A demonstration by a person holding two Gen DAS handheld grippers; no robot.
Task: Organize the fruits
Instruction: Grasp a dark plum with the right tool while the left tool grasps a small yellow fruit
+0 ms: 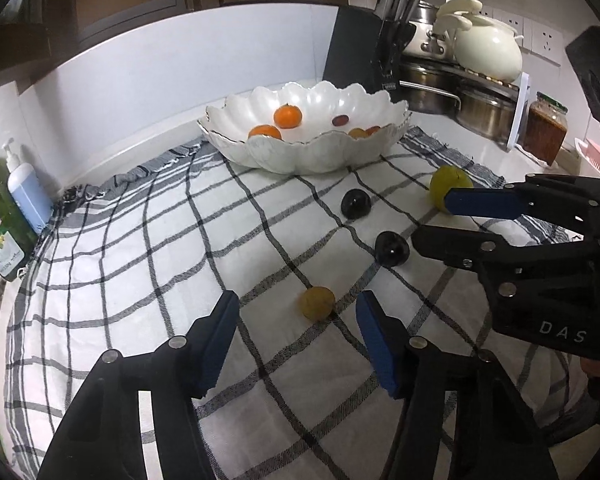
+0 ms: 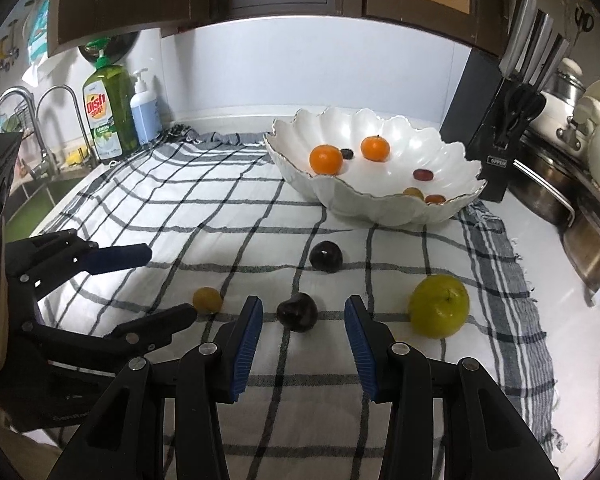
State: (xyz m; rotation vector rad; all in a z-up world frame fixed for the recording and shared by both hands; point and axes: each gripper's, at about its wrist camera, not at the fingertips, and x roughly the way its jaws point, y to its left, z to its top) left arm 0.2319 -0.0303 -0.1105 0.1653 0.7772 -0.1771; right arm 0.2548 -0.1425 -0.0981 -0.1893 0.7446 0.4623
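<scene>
Both grippers are lining up picks: left gripper [image 1: 298,330], jaws apart, facing the yellow plum [image 1: 317,303]; right gripper [image 2: 303,334], jaws apart, facing a dark plum [image 2: 297,312]. Next: straddling, clamping, carrying to the bowl [image 2: 380,204].

The left gripper [image 1: 298,336] is showing matte black, angular plastic arms that are ending in two flat fingers faced with ribbed blue pads [image 1: 374,340]. Round silver screw heads are dotting its joints. The right gripper [image 2: 303,336] is wearing the same black frame, blue ribbed pads [image 2: 246,344] and silver screws. Seen from the left wrist, pale letters reading "DAS" are showing on the right gripper's black body.
</scene>
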